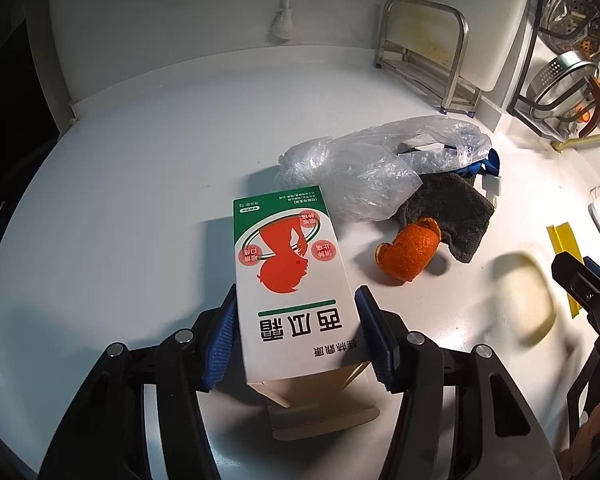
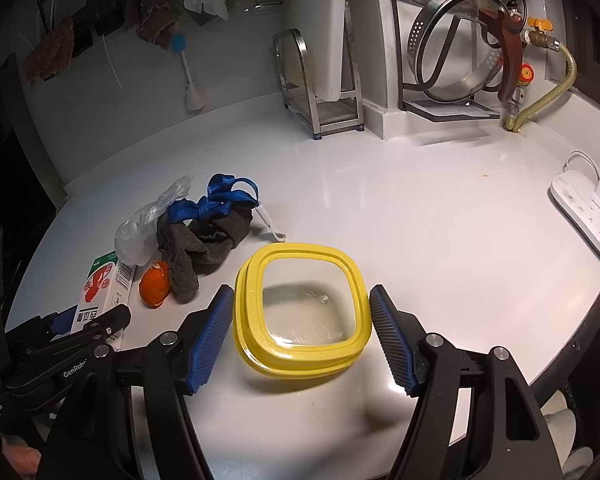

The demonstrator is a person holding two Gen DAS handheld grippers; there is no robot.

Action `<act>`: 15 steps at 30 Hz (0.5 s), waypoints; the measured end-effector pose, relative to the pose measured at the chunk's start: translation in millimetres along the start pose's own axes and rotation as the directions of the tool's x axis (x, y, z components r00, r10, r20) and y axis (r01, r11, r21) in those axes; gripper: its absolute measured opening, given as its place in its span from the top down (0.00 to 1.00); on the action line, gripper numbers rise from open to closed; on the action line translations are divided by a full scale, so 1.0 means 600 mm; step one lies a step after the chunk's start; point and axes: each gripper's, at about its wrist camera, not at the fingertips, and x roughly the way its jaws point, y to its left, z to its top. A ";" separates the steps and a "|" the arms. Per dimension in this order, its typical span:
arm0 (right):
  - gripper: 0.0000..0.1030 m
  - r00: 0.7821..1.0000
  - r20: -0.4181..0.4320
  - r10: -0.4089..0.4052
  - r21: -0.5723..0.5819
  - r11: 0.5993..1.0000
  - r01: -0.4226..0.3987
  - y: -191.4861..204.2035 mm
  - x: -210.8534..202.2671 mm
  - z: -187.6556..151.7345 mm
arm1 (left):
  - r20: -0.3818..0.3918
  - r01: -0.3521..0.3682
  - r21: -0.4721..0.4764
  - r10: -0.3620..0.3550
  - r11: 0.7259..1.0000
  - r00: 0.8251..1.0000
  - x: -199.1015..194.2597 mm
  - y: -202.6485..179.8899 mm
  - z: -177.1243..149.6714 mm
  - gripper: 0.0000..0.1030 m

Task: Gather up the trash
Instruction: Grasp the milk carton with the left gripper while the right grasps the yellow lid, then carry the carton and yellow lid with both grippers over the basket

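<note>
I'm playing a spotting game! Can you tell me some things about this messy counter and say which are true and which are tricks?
1. The left gripper clamps the medicine box. True.
2. The orange peel sits inside the yellow-rimmed lid. False: it lies on the counter beside the grey cloth.
3. The right gripper is open around the lid. True.
4. The blue strap hangs on the wall. False: it lies on the cloth.

The right claw (image 2: 302,334) is spread wide around a yellow-rimmed clear container (image 2: 302,310) — neither pad clearly touching it — on the white worktop (image 2: 420,200). Further left lie a grey cloth (image 2: 204,246), orange peel (image 2: 155,283) and carton (image 2: 100,292) — gripped by the left claw (image 2: 86,320).
</note>
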 end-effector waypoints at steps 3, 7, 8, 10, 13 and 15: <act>0.35 1.000 0.005 -0.011 -0.011 1.000 0.011 0.005 -0.003 -0.002 | 0.018 0.003 0.016 -0.004 1.000 1.000 -0.012 0.003 -0.004 0.48; 0.35 1.000 0.016 -0.024 -0.032 0.999 0.024 0.017 -0.011 -0.009 | 0.054 0.001 0.048 -0.004 0.999 0.999 -0.037 0.010 -0.010 0.49; 0.35 0.999 0.020 -0.030 -0.040 0.999 0.031 0.020 -0.015 -0.012 | 0.062 0.003 0.055 -0.007 0.998 0.998 -0.044 0.012 -0.011 0.49; 0.35 0.999 0.028 -0.038 -0.048 0.998 0.039 0.025 -0.024 -0.018 | 0.072 0.005 0.072 -0.011 0.997 0.997 -0.057 0.015 -0.014 0.49; 0.35 0.998 0.041 -0.044 -0.046 0.998 0.046 0.029 -0.042 -0.030 | 0.091 0.011 0.101 -0.020 0.995 0.996 -0.079 0.018 -0.024 0.49; 0.35 0.997 0.053 -0.052 -0.040 0.998 0.054 0.033 -0.058 -0.042 | 0.102 0.023 0.118 -0.035 0.993 0.994 -0.096 0.020 -0.033 0.49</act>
